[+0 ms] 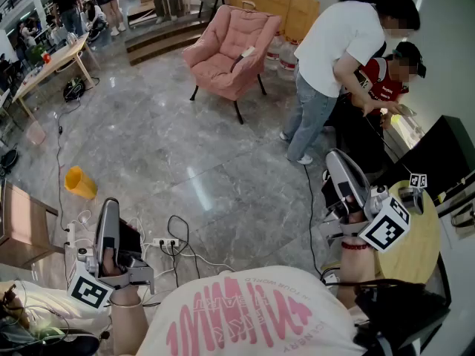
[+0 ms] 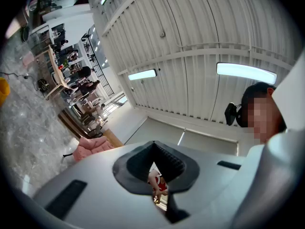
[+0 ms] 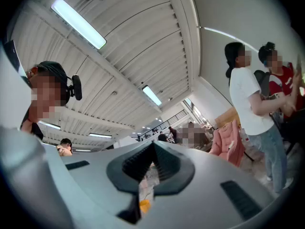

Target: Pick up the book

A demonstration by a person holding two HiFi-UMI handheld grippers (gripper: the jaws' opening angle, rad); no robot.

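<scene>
Left gripper — jaws together, nothing between. Right gripper — jaws together too, empty. Both above the grey floor.

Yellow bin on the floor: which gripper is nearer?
Left. The left gripper is close, just lower right of the yellow bin; the right gripper is far to its right.

A pink padded armchair is stood on the grey marble floor. A yellow plastic bucket is seen tilted, well apart from it. A white power strip is laid among cables.
</scene>
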